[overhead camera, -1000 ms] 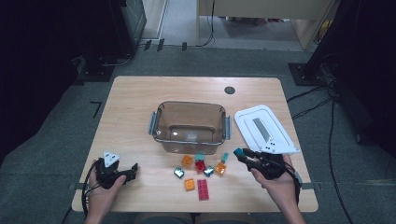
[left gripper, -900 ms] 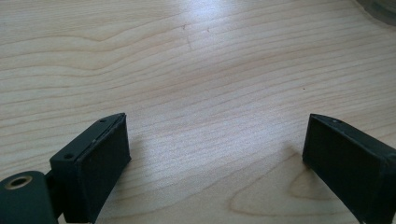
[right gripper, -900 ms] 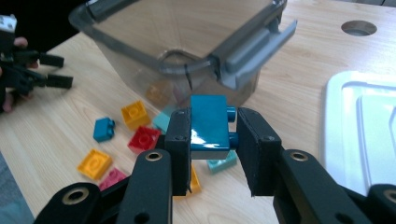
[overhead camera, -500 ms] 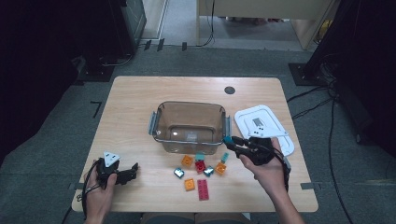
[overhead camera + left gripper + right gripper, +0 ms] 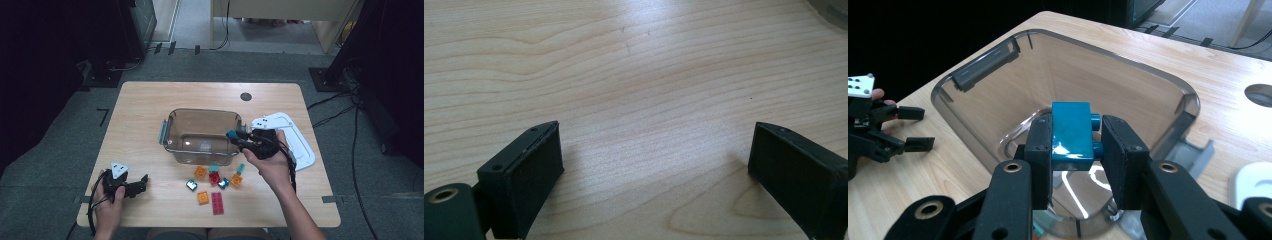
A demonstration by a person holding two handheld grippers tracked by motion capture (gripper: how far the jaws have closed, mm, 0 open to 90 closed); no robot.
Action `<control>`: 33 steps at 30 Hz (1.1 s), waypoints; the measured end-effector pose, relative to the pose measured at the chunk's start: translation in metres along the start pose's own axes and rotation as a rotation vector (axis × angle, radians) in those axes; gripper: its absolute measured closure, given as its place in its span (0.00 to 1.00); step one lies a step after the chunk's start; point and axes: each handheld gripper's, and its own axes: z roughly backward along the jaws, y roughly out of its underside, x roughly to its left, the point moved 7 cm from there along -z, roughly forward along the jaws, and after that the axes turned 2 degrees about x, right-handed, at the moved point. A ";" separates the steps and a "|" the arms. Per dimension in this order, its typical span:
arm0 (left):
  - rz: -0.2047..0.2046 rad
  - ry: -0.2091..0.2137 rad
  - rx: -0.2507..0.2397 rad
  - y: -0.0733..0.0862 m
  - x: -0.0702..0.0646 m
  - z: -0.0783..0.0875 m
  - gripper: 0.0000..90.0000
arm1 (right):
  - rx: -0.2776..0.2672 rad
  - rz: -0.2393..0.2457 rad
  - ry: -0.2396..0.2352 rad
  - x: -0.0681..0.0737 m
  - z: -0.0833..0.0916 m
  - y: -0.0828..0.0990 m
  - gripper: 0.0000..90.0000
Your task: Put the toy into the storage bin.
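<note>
While the teal brick hangs over the container, the scene reads as follows.

Step in hand: carrying one brick from the loose pile to the clear plastic container (image 5: 202,134), judged from how the right gripper (image 5: 234,136) is poised at the container's right rim.

Right gripper: its fingers (image 5: 1040,150) are clamped on a teal brick (image 5: 1071,135), one pad on each broad side, the studs pointing toward the right finger in the right gripper view.

Teal brick, place: held in the air just above the container's open mouth, at its right edge, clear of the bottom.

Left gripper (image 5: 142,183): rests low at the near left of the worktop (image 5: 145,110), fingers (image 5: 531,170) wide apart with bare wood between them.

Container: open, and its bottom looks bare through the brown-tinted walls; its white lid (image 5: 295,137) lies flat to the right, partly under the person's right hand (image 5: 270,162).

Remaining bricks (image 5: 215,182): orange, red and teal pieces scattered on the worktop just near of the container.

Next move, as a judgement: bring the brick a little further left over the middle of the opening, lower it, then part the fingers so it drops inside rather than glancing off the rim.

Risk: letting go too close to the wall could tip the brick back out onto the worktop.
</note>
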 end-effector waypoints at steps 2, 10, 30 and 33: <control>0.001 0.000 -0.001 0.000 0.000 0.000 0.08 | 0.007 0.002 0.001 0.000 -0.006 -0.002 0.76; 0.003 -0.003 -0.002 -0.001 -0.001 -0.001 0.08 | 0.052 0.002 0.007 -0.001 -0.037 -0.006 0.76; 0.004 0.001 -0.004 -0.004 -0.003 -0.004 0.08 | 0.102 -0.062 -0.028 -0.009 -0.053 -0.005 0.67; 0.003 0.000 -0.004 -0.004 -0.003 -0.004 0.08 | 0.086 -0.055 -0.032 -0.008 -0.043 -0.007 0.66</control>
